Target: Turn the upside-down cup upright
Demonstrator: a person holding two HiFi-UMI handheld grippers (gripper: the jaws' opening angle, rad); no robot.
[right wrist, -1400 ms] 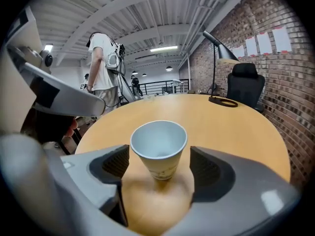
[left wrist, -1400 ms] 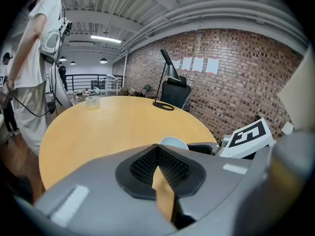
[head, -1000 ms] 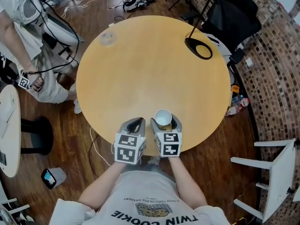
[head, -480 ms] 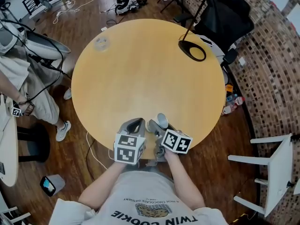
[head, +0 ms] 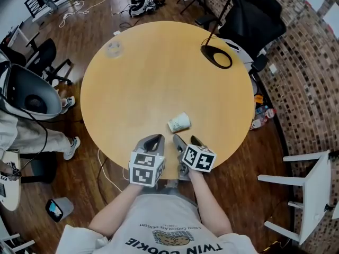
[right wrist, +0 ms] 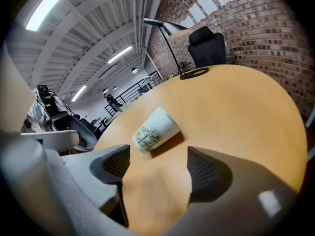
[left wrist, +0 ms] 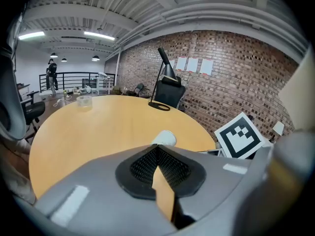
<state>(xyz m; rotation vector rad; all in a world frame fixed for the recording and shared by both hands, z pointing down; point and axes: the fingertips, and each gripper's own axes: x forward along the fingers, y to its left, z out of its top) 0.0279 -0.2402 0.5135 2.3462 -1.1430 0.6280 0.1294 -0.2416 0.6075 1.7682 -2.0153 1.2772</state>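
A white paper cup (head: 179,123) with a dark print lies on its side on the round wooden table (head: 159,78), near the front edge. My right gripper (head: 185,139) is open just short of the cup, with nothing between its fingers. In the right gripper view the cup (right wrist: 155,128) lies a little beyond the spread jaws of my right gripper (right wrist: 157,163). My left gripper (head: 154,139) rests to the left of it, shut and holding nothing. In the left gripper view the pads of my left gripper (left wrist: 157,154) meet, and the cup (left wrist: 164,137) shows just past them.
A black desk lamp's ring base (head: 216,56) stands at the table's far right, and a small clear container (head: 113,48) at its far left. Around the table are a black office chair (head: 259,15), a white chair (head: 310,194) and a grey chair (head: 26,91).
A second ago my right gripper held the cup rim up. It tilted the cup over and let go, and the cup now lies on its side. The left gripper stayed put.
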